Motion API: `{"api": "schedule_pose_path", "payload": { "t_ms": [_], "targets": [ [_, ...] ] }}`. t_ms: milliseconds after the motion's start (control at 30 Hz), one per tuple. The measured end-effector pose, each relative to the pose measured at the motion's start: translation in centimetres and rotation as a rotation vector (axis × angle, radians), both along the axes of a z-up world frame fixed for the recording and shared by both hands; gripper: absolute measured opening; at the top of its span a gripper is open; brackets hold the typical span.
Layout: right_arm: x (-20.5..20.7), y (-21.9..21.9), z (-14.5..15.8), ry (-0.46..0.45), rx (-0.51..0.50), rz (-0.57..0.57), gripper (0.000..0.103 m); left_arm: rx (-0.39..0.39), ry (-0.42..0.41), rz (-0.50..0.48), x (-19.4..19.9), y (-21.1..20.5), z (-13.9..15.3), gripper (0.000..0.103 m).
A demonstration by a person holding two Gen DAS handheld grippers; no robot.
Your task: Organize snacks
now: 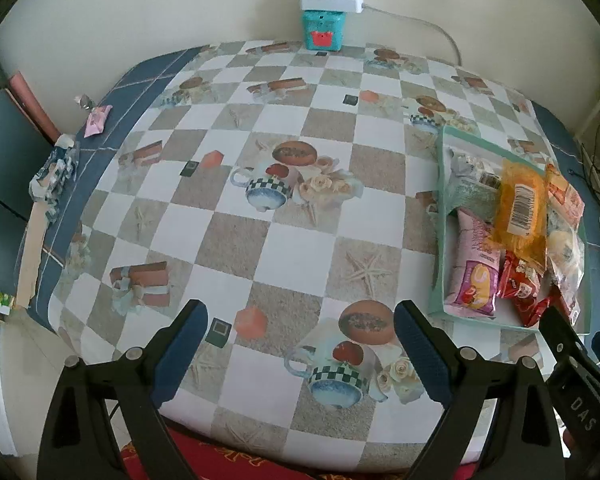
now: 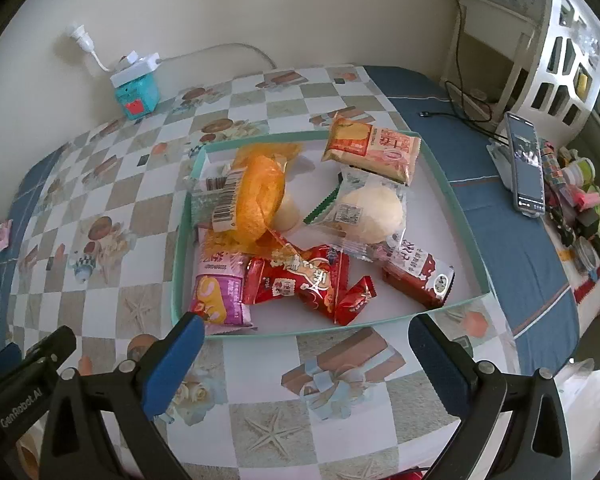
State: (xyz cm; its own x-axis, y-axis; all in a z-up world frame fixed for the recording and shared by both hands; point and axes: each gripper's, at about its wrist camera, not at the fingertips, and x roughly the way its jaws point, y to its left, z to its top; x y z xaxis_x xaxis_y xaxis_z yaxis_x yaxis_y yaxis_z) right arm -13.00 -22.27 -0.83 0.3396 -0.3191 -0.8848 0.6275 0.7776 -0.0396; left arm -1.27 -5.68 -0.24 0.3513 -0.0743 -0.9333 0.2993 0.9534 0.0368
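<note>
A shallow white box with a green rim (image 2: 456, 204) holds several snack packets: an orange packet (image 2: 260, 196), a pink packet (image 2: 220, 288), red packets (image 2: 300, 280), a pale bun in clear wrap (image 2: 374, 208) and an orange-pink packet (image 2: 374, 146). The box also shows at the right of the left wrist view (image 1: 440, 208). My right gripper (image 2: 306, 340) is open and empty just in front of the box's near rim. My left gripper (image 1: 300, 328) is open and empty over the bare checkered tablecloth (image 1: 284, 248), left of the box.
A teal cube with a white power strip on top (image 1: 324, 28) stands at the table's far edge by the wall. A small pink wrapper (image 1: 97, 120) lies at the far left edge. A phone (image 2: 526, 168), cables and clutter (image 2: 580, 200) sit right of the box.
</note>
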Motion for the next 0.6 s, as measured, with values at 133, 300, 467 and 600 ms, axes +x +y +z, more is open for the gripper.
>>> {"api": "schedule_pose_path", "payload": {
  "t_ms": [133, 300, 467, 600],
  "targets": [
    [0.25, 0.34, -0.13, 0.010, -0.003, 0.018, 0.103, -0.003, 0.014, 0.014, 0.27, 0.29, -0.29, 0.095],
    [0.47, 0.51, -0.30, 0.020, -0.003, 0.025, 0.103, -0.004, 0.022, 0.019, 0.55, 0.52, -0.54, 0.095],
    [0.66, 0.62, -0.46, 0.028, -0.001, 0.030, 0.103, -0.002, 0.032, 0.027, 0.74, 0.76, -0.74, 0.095],
    [0.74, 0.61, -0.57, 0.031, 0.002, 0.031, 0.103, 0.002, 0.034, 0.027, 0.81, 0.76, -0.82, 0.094]
  ]
}}
